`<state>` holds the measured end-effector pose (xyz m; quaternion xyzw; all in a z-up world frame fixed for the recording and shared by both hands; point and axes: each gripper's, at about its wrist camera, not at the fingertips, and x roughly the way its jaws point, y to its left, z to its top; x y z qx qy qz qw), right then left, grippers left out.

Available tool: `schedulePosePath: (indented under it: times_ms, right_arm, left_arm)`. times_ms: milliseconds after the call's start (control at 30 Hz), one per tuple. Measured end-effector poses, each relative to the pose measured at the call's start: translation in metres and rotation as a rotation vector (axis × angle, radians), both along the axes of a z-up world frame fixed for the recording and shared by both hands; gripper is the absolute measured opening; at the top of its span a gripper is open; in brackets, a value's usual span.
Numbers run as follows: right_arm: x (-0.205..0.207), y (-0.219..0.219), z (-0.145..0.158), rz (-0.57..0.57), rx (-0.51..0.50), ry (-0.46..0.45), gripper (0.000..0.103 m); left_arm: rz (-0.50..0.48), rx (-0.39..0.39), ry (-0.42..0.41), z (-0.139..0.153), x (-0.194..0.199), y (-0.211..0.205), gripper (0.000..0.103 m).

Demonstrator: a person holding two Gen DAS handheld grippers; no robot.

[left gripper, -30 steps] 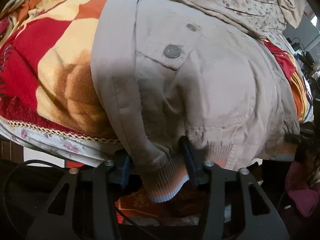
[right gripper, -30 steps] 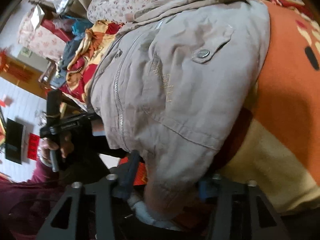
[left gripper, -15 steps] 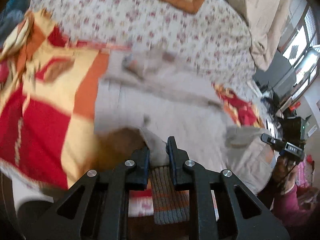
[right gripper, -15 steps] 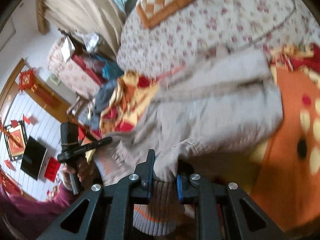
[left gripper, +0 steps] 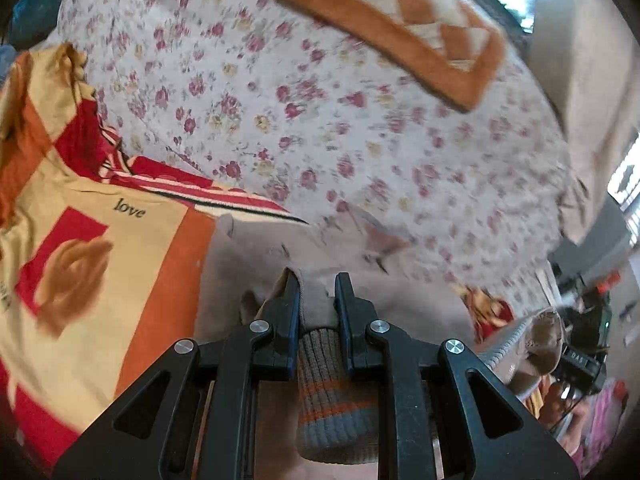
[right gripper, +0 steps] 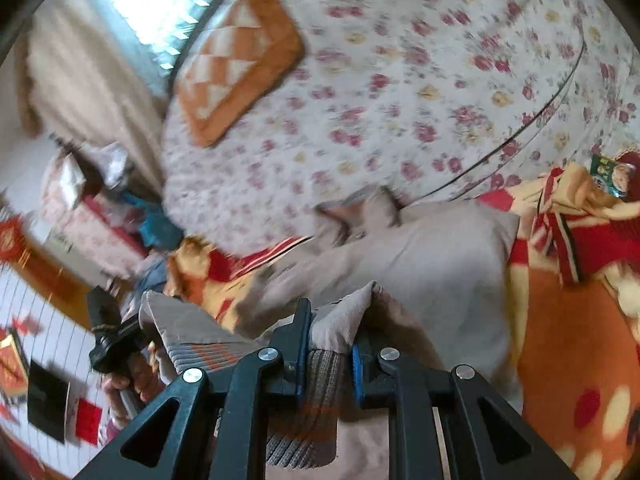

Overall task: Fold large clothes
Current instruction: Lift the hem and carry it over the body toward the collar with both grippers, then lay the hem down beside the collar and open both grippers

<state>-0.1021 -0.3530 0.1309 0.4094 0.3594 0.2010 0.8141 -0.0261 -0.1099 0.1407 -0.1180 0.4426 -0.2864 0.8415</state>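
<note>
A beige jacket with a striped ribbed hem lies on the bed, also in the right wrist view. My left gripper is shut on the jacket's ribbed hem at one bottom corner and holds it lifted over the jacket body. My right gripper is shut on the hem at the other bottom corner, also lifted. The collar lies at the far end. Each view shows the other gripper at its edge, holding the hem.
The jacket rests on a red, orange and yellow blanket over a floral bedsheet. An orange checkered cushion lies at the far side. Curtains and a window stand beyond. A cluttered sofa is left of the bed.
Both grippers closed on the ribbed hem corners and lifted them up and forward over the jacket. The views swung from a close look at the jacket front to the whole bed.
</note>
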Motion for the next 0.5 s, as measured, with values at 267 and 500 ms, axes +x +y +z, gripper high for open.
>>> schedulePosePath:
  times_ms: [267, 500]
  right_arm:
    - [0.079, -0.014, -0.074, -0.152, -0.106, 0.216, 0.053]
    - [0.046, 0.02, -0.02, -0.005, -0.236, 0.033, 0.062]
  left_arm:
    - [0.067, 0.041, 0.082, -0.057, 0.045, -0.008, 0.047]
    - [0.106, 0.016, 0.099, -0.045, 0.043, 0.01, 0.074]
